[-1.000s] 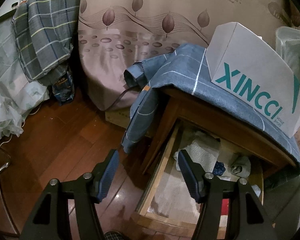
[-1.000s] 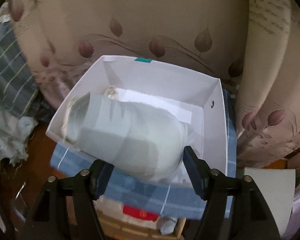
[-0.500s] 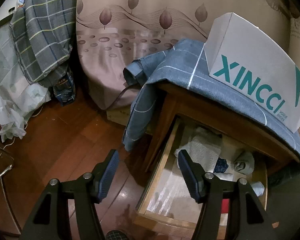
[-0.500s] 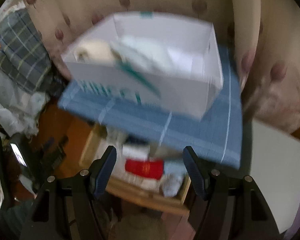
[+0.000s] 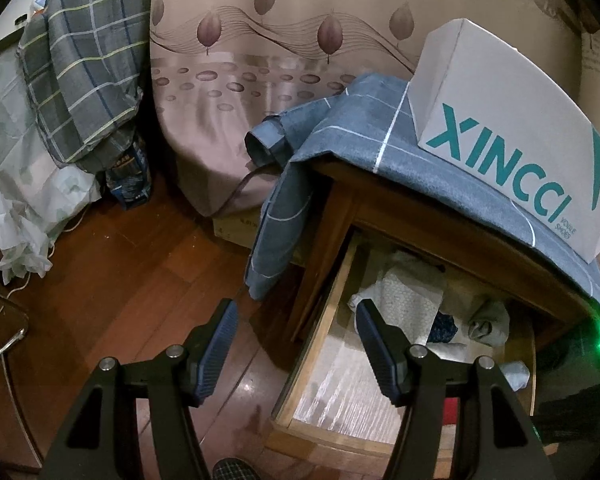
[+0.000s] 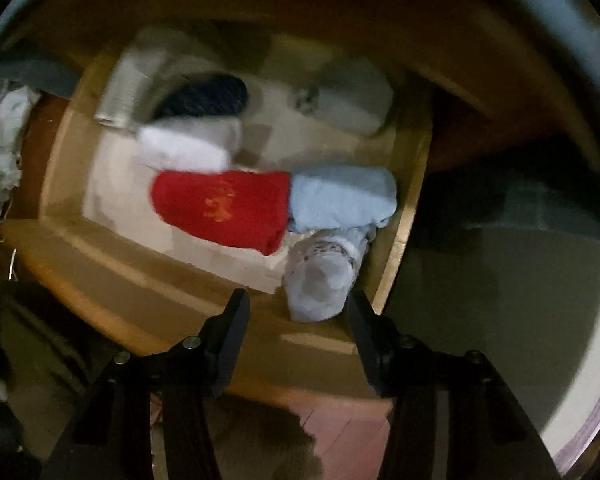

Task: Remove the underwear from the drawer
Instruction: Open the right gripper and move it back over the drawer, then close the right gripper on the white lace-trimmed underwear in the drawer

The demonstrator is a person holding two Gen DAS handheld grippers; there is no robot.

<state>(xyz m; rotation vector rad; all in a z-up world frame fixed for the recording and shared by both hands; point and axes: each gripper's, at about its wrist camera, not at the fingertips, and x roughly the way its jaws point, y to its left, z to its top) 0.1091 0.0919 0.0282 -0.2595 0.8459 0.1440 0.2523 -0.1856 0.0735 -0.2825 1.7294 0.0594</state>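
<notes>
Closest to me, the left tool (image 5: pixel 294 338) hangs with its jaws spread and nothing between them, one finger over the wooden floor (image 5: pixel 112 300), the other over the open drawer (image 5: pixel 324 344). The right tool (image 6: pixel 296 312) points steeply down at the drawer's near right corner; its jaws have just been closing, yet they stand apart and press on nothing, with a pale grey-blue rolled bundle (image 6: pixel 320 280) just beyond the tips, near the right finger.

In the drawer, the underwear lies folded in rolls: a red piece (image 6: pixel 224 208) in the middle, touching a light blue piece (image 6: pixel 340 196) on its right, a white one (image 6: pixel 188 144) just behind the red, and a dark navy one (image 6: pixel 208 96) farther back. The right view is blurred, so finer detail is lost.

Above the drawer, a blue checked cloth (image 5: pixel 364 136) drapes over the table (image 5: pixel 440 232) top, and a white box lettered XINCCI (image 5: pixel 512 140) stands on it. Behind hangs a beige curtain with leaf print (image 5: pixel 268 48).
</notes>
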